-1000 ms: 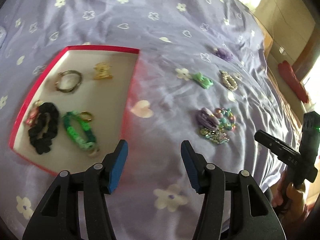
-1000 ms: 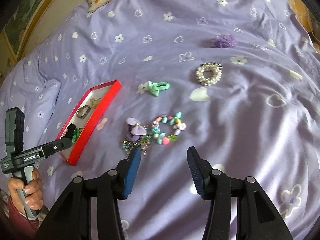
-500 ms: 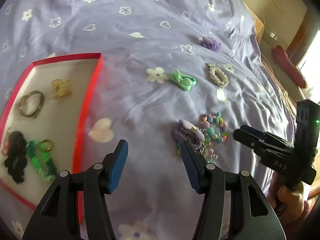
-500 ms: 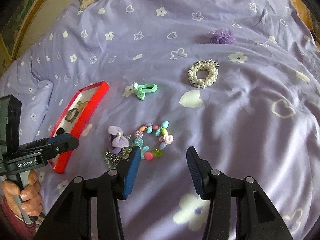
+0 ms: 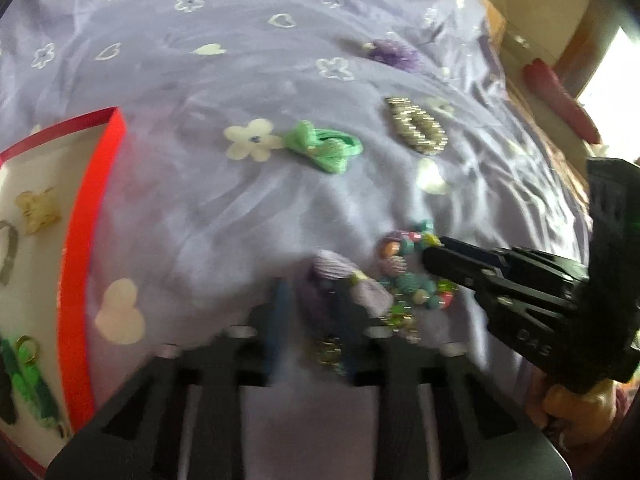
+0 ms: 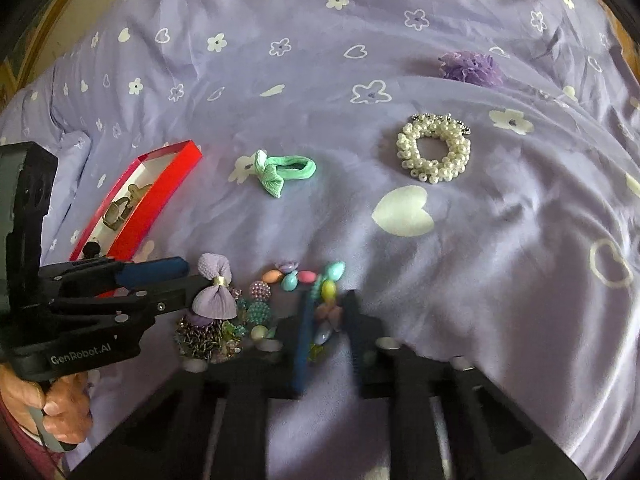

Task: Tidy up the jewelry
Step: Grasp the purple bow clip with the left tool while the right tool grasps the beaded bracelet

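Note:
A pile of jewelry lies on the purple bedspread: a purple bow clip (image 6: 215,296) on a sparkly beaded piece (image 6: 208,338), and a colourful bead bracelet (image 6: 292,280). My left gripper (image 5: 310,320) has its narrowed fingers around the purple bow (image 5: 348,280) and sparkly piece; the view is blurred. My right gripper (image 6: 326,320) has its fingers narrowed around the right side of the bead bracelet. The red tray (image 5: 86,208) with several pieces inside sits at the left.
A green hair tie (image 6: 282,172), a pearl scrunchie (image 6: 434,152) and a purple flower scrunchie (image 6: 470,66) lie farther back on the bedspread. A wooden headboard shows at the upper left in the right wrist view.
Both grippers moved forward onto the jewelry pile and their fingers narrowed, the left around the purple bow, the right around the bead bracelet. The tray slid to the left edge of the left view.

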Demonstrator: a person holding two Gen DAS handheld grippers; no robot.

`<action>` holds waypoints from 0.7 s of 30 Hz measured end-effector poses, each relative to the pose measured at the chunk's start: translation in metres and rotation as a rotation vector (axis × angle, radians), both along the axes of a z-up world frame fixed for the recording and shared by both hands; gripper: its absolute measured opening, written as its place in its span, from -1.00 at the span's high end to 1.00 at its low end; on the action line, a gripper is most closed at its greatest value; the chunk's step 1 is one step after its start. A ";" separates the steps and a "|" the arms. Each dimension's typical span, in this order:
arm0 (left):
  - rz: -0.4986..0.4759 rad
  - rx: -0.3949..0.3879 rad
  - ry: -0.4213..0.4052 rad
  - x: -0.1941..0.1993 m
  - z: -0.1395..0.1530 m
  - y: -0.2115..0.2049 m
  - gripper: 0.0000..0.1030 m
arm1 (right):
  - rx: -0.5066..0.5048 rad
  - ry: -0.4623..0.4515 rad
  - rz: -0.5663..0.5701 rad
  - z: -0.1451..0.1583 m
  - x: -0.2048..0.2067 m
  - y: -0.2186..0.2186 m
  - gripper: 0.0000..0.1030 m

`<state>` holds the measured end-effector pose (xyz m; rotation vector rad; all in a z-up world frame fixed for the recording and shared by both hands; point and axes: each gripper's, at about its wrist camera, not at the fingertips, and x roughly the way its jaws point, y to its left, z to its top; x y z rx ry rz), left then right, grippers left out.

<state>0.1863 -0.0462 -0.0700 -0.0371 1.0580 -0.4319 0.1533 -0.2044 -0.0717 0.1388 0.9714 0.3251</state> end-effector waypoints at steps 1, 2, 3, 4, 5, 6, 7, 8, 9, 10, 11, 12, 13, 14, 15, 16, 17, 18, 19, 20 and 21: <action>-0.005 0.005 -0.009 -0.001 0.001 -0.002 0.88 | 0.001 -0.005 -0.001 0.001 0.000 0.000 0.79; -0.008 0.018 -0.024 -0.004 0.003 -0.002 0.94 | 0.006 -0.009 -0.002 0.002 -0.001 -0.001 0.79; -0.009 0.023 -0.031 -0.005 0.004 -0.002 0.94 | 0.022 -0.013 -0.003 0.004 -0.003 -0.002 0.80; -0.008 0.019 -0.037 -0.007 0.006 0.000 0.94 | 0.038 -0.016 -0.005 0.006 -0.004 -0.003 0.80; -0.005 0.008 -0.042 -0.009 0.008 0.003 0.94 | 0.051 -0.020 -0.007 0.009 -0.005 -0.003 0.80; 0.000 0.002 -0.045 -0.011 0.010 0.005 0.94 | 0.060 -0.029 -0.010 0.012 -0.008 -0.005 0.80; 0.009 -0.004 -0.053 -0.014 0.013 0.009 0.95 | 0.069 -0.038 -0.014 0.016 -0.009 -0.006 0.80; 0.014 -0.008 -0.058 -0.016 0.015 0.013 0.95 | 0.078 -0.045 -0.017 0.019 -0.012 -0.007 0.80; 0.021 -0.012 -0.062 -0.018 0.017 0.016 0.95 | 0.092 -0.054 -0.022 0.024 -0.015 -0.009 0.81; 0.031 -0.019 -0.068 -0.021 0.021 0.021 0.95 | 0.100 -0.060 -0.024 0.027 -0.016 -0.010 0.81; 0.039 -0.023 -0.072 -0.024 0.024 0.025 0.95 | 0.107 -0.067 -0.026 0.030 -0.018 -0.011 0.81; 0.048 -0.026 -0.077 -0.027 0.026 0.030 0.95 | 0.110 -0.073 -0.026 0.033 -0.019 -0.011 0.81; 0.060 -0.033 -0.081 -0.030 0.029 0.035 0.95 | 0.117 -0.079 -0.026 0.037 -0.021 -0.012 0.81; 0.075 -0.041 -0.084 -0.033 0.032 0.042 0.95 | 0.123 -0.085 -0.026 0.039 -0.022 -0.012 0.81; 0.087 -0.045 -0.087 -0.036 0.034 0.047 0.95 | 0.126 -0.091 -0.027 0.042 -0.024 -0.011 0.81; 0.095 -0.048 -0.088 -0.037 0.035 0.051 0.95 | 0.127 -0.095 -0.026 0.045 -0.025 -0.010 0.81; 0.109 -0.053 -0.090 -0.040 0.037 0.057 0.95 | 0.130 -0.099 -0.023 0.047 -0.026 -0.009 0.81; 0.119 -0.054 -0.092 -0.043 0.038 0.061 0.95 | 0.136 -0.103 -0.019 0.050 -0.028 -0.008 0.81; 0.130 -0.056 -0.095 -0.045 0.039 0.066 0.95 | 0.138 -0.106 -0.016 0.052 -0.028 -0.006 0.81; 0.142 -0.059 -0.098 -0.048 0.041 0.071 0.95 | 0.140 -0.110 -0.010 0.054 -0.030 -0.003 0.81; 0.154 -0.063 -0.101 -0.051 0.043 0.076 0.95 | 0.140 -0.114 -0.004 0.056 -0.030 0.000 0.81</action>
